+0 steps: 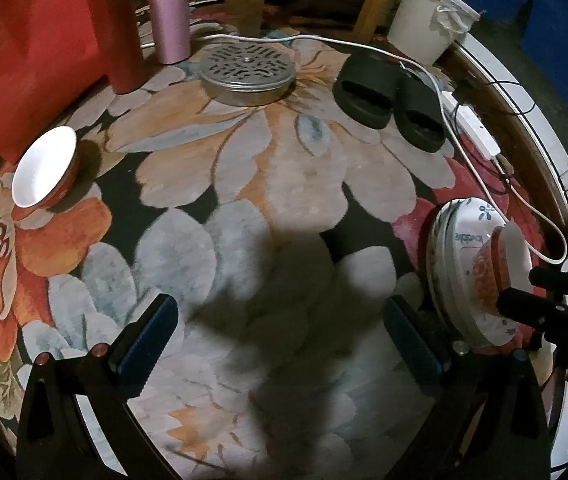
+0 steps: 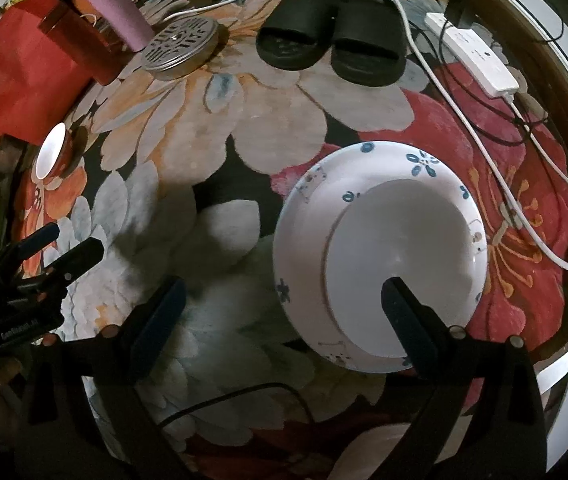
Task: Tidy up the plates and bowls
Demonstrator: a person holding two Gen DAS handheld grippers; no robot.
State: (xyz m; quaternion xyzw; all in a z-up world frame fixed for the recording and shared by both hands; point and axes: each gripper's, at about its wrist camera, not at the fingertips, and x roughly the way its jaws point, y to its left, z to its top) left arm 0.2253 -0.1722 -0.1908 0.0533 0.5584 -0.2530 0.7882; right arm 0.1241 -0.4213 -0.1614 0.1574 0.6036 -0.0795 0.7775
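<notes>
A stack of white plates with blue flower marks point(image 2: 304, 240) lies on the floral rug, with a red-sided bowl point(image 2: 400, 260) sitting in it. In the left wrist view the plates point(image 1: 450, 264) and that bowl point(image 1: 488, 276) show at the right edge. My right gripper point(image 2: 279, 312) is open just above them, its right finger point(image 2: 408, 320) over the bowl. A second red bowl with a white inside point(image 1: 45, 168) sits on the rug at the far left, also in the right wrist view point(image 2: 51, 154). My left gripper point(image 1: 279, 340) is open and empty over the rug.
A perforated round metal tin point(image 1: 245, 70), black slippers point(image 1: 392, 96), red point(image 1: 113, 28) and pink point(image 1: 167, 8) flasks and a white bucket point(image 1: 428, 20) stand at the back. A white cable point(image 2: 444, 92) and power strip point(image 2: 476, 56) lie right of the plates.
</notes>
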